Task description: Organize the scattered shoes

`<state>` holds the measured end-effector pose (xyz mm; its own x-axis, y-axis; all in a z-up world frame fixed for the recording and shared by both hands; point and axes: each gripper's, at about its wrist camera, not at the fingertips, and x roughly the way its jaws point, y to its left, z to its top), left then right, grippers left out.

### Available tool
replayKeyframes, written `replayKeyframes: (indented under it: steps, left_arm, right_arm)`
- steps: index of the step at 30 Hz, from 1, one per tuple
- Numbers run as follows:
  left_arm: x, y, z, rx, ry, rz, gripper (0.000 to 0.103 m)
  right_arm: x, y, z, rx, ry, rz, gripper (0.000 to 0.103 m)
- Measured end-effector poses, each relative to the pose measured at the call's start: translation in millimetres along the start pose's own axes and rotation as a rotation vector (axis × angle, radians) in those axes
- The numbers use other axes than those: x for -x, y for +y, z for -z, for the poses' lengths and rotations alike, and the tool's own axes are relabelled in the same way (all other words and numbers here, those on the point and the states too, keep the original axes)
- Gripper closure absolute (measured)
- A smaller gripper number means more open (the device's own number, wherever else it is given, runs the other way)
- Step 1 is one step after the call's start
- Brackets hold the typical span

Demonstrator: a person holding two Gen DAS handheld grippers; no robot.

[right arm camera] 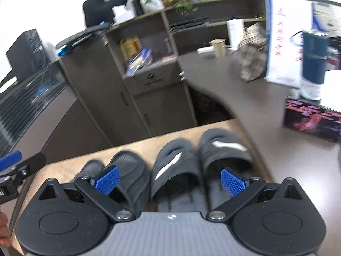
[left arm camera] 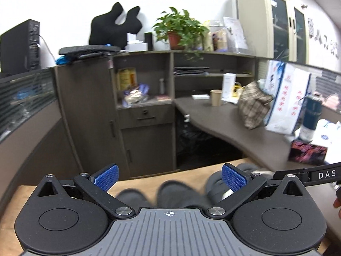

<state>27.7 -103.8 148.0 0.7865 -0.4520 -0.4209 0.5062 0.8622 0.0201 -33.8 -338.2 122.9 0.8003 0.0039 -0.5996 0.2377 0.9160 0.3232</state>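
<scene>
While four dark grey rubber slides (right arm camera: 177,168) lie side by side on the light wooden bench (right arm camera: 64,170), both tools hover above them w/ nothing held. Left tool (left arm camera: 169,177) and right tool (right arm camera: 169,179) are both spread wide; slides sit near the bench's far edge.

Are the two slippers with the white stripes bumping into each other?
Cannot tell. In the right wrist view, the left striped slipper and the right striped slipper lie side by side, very close, but blur hides whether their edges meet.

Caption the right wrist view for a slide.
Open right gripper above four dark slippers lined up on a wooden table.
</scene>
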Motion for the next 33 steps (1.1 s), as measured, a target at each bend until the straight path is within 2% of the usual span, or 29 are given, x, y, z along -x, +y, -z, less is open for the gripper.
replayKeyframes:
  steps: [7,12,16,21,28,33]
  left_arm:
    - [-8.1,-65.3,-5.6,-0.012,-0.005,0.093,0.000]
    - [-16.6,-105.7,-4.1,-0.010,0.012,0.122,0.000]
    - [-24.6,-139.2,-4.4,-0.003,0.018,0.154,0.000]
    - [-32.8,-174.7,-5.8,-0.027,0.005,0.205,0.000]
    - [-43.8,-204.4,-3.6,-0.042,0.023,0.238,0.000]
    - [-54.6,-211.0,-3.1,-0.050,0.047,0.253,0.000]
  right_arm:
    - [32.2,-49.1,3.3,-0.031,-0.025,0.088,0.000]
    - [47.3,-83.9,8.0,-0.049,-0.051,0.153,0.000]
    - [60.7,-110.0,12.4,-0.055,-0.084,0.254,0.000]
    - [66.5,-139.6,18.1,-0.071,-0.101,0.311,0.000]
    - [62.5,-162.5,18.3,-0.106,-0.093,0.339,0.000]
    - [58.4,-173.9,20.0,-0.134,-0.080,0.360,0.000]
